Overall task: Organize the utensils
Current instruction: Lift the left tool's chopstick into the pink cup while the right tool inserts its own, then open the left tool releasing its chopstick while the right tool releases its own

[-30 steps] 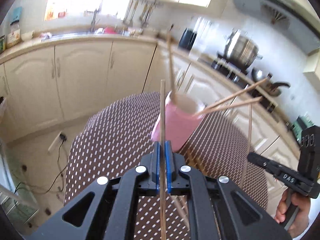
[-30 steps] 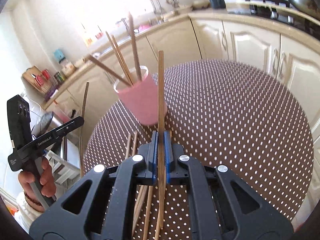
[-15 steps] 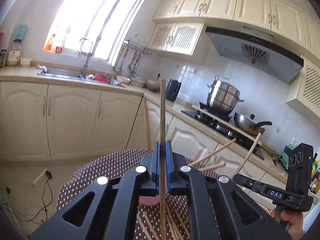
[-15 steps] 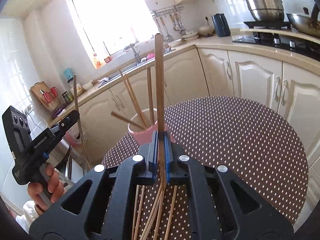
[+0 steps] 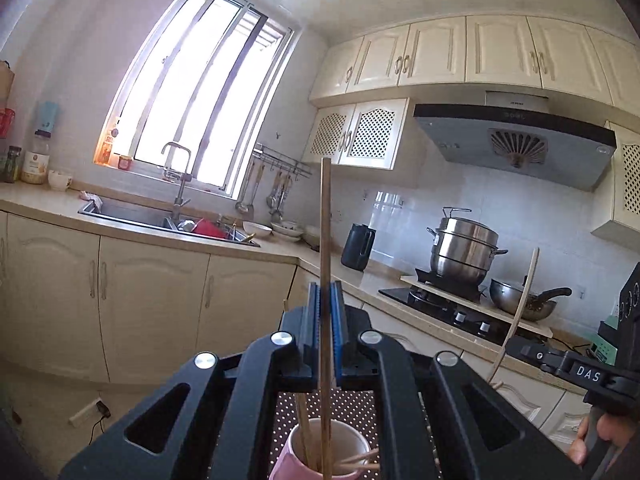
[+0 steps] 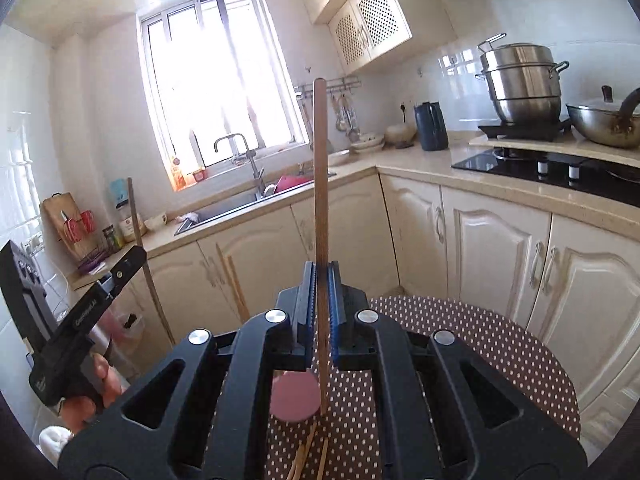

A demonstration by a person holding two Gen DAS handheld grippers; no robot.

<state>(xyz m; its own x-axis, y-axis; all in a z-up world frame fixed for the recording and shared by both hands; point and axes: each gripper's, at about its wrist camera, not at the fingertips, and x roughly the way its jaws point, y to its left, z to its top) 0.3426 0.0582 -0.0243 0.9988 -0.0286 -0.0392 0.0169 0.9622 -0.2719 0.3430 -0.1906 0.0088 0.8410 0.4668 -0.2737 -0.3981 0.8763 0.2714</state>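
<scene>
Above the pink cup, both grippers are raised, each clamped on one wooden chopstick.

Left gripper: blue pads closed tight on a chopstick standing upright; its lower end reaches down to the cup's mouth in the left wrist view, whether inside cannot be told. Cup already holds several sticks, two lying across the rim on the side toward the stove.

Right gripper: jaws likewise pinched on a darker chopstick, upright, lower tip just beside the cup's side as seen from the right wrist camera.

Cup stands on the brown dotted tablecloth. Loose chopsticks lie on the cloth nearer the camera than the cup.

Each gripper shows at the edge of the other's view, a hand on its handle, stick pointing up. Beyond the cup: cream cabinets, sink under the window.
</scene>
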